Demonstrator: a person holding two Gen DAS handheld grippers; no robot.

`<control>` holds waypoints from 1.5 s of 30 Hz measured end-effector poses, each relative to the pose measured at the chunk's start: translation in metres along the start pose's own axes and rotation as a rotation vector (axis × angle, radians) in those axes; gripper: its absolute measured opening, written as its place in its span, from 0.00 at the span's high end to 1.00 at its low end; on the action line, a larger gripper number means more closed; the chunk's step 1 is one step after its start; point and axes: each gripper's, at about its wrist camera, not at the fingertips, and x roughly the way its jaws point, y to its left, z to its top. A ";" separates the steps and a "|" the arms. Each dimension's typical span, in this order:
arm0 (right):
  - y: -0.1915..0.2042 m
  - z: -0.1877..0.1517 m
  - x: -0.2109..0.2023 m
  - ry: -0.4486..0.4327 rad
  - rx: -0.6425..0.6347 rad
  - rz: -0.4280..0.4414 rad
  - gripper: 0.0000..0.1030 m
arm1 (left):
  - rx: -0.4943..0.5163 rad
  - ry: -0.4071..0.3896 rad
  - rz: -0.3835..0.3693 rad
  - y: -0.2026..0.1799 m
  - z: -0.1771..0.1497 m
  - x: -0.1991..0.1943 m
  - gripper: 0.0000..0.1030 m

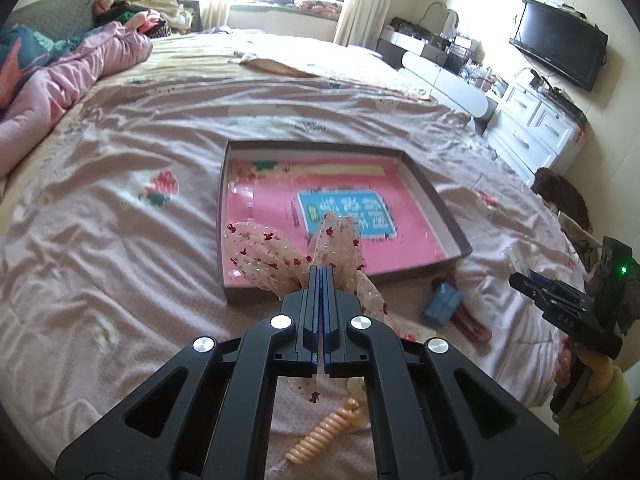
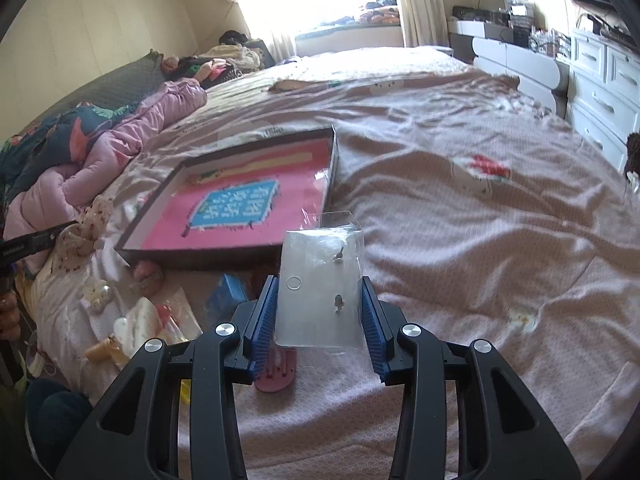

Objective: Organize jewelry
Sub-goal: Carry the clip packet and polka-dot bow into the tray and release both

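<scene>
At your far left a rumpled pink quilt (image 1: 76, 64) lies bunched on the bed (image 1: 120, 240), whose pale pink printed sheet carries everything else; your left gripper (image 1: 322, 270) is closed tight on a sheer cream fabric bow speckled with red flowers (image 1: 272, 258), pinched at its knot and held just over the near edge of the shallow dark-walled cardboard box with the pink printed floor (image 1: 424, 188); beneath that gripper a peach coiled hair tie (image 1: 320, 436) lies on the sheet; to the right, just beside the box's near corner, sit a small blue packet (image 1: 442, 304) and a flat dusty-pink hair clip (image 2: 276, 376); your right gripper (image 2: 320, 308) clamps a clear plastic pouch holding small earrings (image 2: 320, 284) by its two side edges, upright, above the sheet and near the box's right corner; at the far right stands a white chest of drawers (image 2: 604, 92).
</scene>
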 end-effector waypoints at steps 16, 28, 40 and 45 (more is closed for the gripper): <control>0.041 0.061 0.008 -0.060 -0.094 0.029 0.63 | -0.042 -0.086 -0.004 0.020 0.050 0.008 1.00; 0.062 0.093 0.054 -0.030 -0.121 0.025 0.63 | -0.057 -0.052 -0.004 0.028 0.058 0.059 1.00; 0.064 0.099 0.108 0.040 -0.133 -0.012 0.63 | -0.023 0.028 0.014 0.024 0.050 0.106 1.00; 0.057 0.096 0.127 0.078 -0.126 -0.032 0.63 | -0.014 0.047 0.022 0.023 0.046 0.115 1.00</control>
